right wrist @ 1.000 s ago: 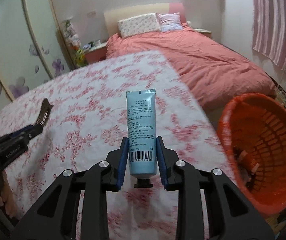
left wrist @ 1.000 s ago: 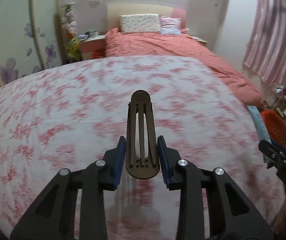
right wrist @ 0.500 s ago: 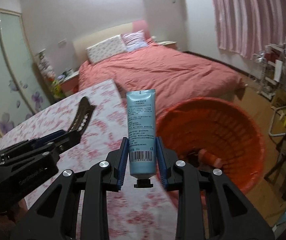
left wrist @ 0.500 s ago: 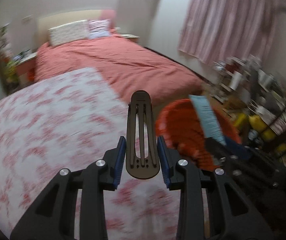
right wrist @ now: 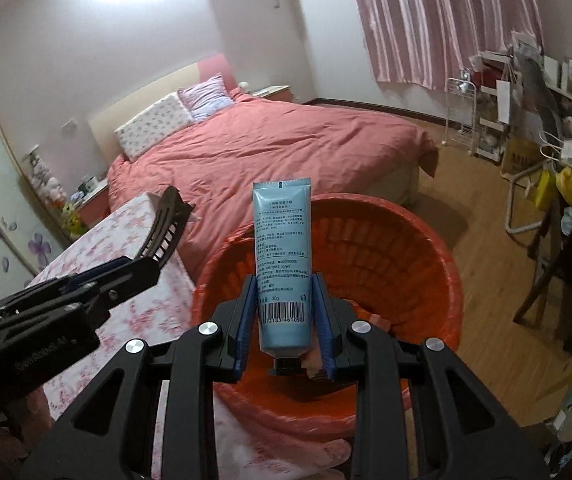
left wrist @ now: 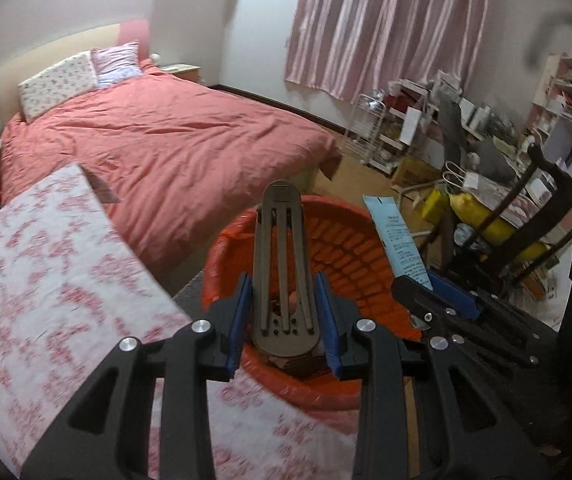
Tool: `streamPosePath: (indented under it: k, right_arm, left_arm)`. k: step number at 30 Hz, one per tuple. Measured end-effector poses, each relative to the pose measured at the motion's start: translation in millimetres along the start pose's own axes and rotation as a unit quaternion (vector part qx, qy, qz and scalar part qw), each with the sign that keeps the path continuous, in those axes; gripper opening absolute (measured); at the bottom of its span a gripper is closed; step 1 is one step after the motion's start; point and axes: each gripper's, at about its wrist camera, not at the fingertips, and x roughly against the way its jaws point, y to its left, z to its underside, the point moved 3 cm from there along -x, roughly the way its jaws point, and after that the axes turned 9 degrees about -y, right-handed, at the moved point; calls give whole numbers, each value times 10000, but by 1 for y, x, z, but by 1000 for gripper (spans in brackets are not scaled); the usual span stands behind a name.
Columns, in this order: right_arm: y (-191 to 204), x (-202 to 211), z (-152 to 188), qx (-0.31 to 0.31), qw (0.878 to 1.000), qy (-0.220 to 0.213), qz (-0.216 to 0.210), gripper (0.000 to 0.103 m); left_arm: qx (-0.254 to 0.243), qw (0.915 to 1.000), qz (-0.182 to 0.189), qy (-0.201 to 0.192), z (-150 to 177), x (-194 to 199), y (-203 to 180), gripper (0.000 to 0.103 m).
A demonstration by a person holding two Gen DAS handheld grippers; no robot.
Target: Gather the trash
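My left hand-held gripper [left wrist: 283,322] clamps a clip [left wrist: 283,272], my right hand-held gripper [right wrist: 283,320] a tube [right wrist: 281,264], both over the bin [right wrist: 426,248] at 12 o'clock.

Left gripper [left wrist: 283,322]: matte black angular frame, triangular cutouts, silver round screws, blue pads [left wrist: 239,316]. Right gripper [right wrist: 283,320]: identical build, blue pads [right wrist: 245,316].

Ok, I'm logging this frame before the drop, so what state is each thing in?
left gripper: shut on the brown hair clip, held above the bin.
right gripper: shut on the blue tube, cap end down, above the bin.
orange bin: open-topped, lined, some items at the bottom.
curtains: drawn.
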Motion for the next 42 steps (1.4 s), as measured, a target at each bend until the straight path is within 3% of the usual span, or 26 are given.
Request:
streamPosePath:
  k: [6, 13, 17, 20, 25, 33, 36, 38, 42]
  right_arm:
    - [-18, -12, 1, -269, 9996, 72, 63, 28]
    - [-28, -25, 2, -451, 9988, 166, 30, 30]
    - [-33, -25, 0, -544, 9984, 138, 28, 45]
    - [-31, -23, -1, -509, 9986, 128, 47, 45]
    - [-27, -10, -8, -495, 9988, 18, 26, 49]
    - [-6, 37, -17, -192, 9991, -371, -17, 75]
    - [-1, 59, -17, -87, 9983, -571, 114, 91]
    - [1, 72, -15, -23, 9971, -705, 271, 96]
    - [11, 96, -4, 252, 9929, -873, 769, 97]
  left_arm:
    - [-19, 9997, 167, 172, 0, -34, -5, 32]
    - [126, 9990, 96, 423, 7, -66, 7, 33]
    - [196, 9986, -1, 490, 11, -73, 16, 44]
    - [224, 9985, -122, 483, 12, -69, 23, 44]
    - [235, 9984, -406, 303, 9, -40, 34, 48]
    - [357, 9936, -1038, -280, 16, 47, 38, 65]
    - [439, 9881, -1373, -540, 25, 84, 36, 75]
    - [466, 9832, -1610, -726, 31, 107, 35, 86]
    - [507, 9693, -2149, -1083, 50, 156, 29, 95]
